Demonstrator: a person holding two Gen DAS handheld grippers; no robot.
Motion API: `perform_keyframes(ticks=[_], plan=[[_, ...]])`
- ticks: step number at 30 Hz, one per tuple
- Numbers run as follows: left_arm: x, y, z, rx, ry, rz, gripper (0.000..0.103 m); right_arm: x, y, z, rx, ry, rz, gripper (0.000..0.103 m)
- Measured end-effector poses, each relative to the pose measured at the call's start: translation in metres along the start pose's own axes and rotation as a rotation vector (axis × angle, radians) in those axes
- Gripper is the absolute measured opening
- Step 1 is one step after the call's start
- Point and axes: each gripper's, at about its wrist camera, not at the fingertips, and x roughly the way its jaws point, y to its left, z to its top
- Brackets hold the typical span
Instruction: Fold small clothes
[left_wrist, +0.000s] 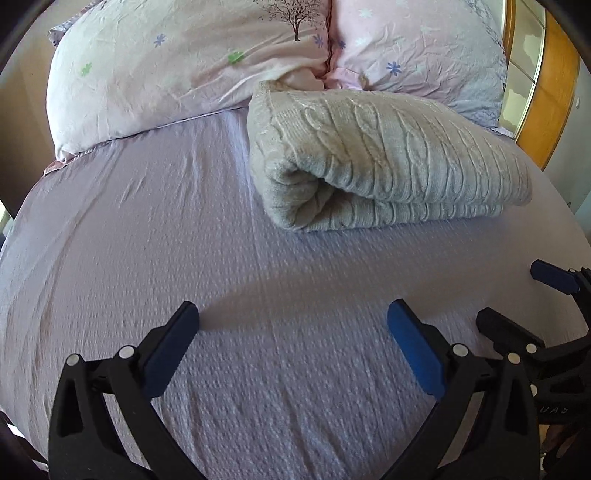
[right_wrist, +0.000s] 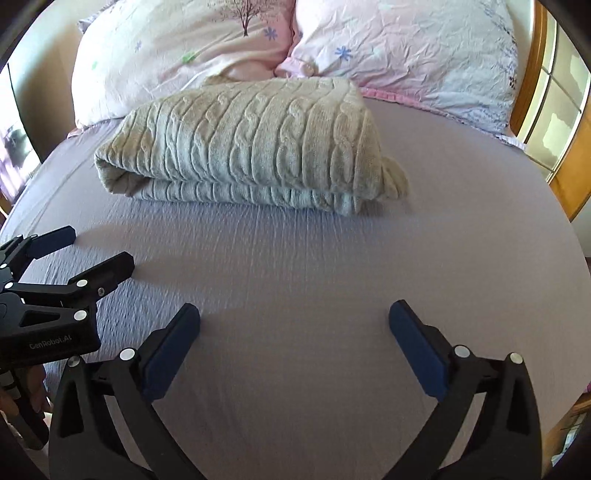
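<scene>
The grey cable-knit garment lies folded at the far end of the bed against the pillows, both the left tongs and right tongs gape empty above bare sheet, so folding looks finished, with withdrawing or fetching another piece next.

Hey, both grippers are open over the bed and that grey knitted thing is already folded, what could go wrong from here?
1. The folded grey knit is thick, with a loose corner sticking out at its right end; grabbing there would probably drag the fold open.
2. The left gripper and right gripper hover close side by side, so reaching together may knock them.
3. The knit lies against the pillows; pushing it back may rumple it.
</scene>
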Motion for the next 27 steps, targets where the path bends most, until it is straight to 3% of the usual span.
perform_keyframes(ticks=[27], plan=[[-0.0006,0.0001,-0.0018,0.002,-0.011,0.003,0.101,-0.0027,-0.0007,-0.0034,0.008,-0.018,-0.004,0.102]])
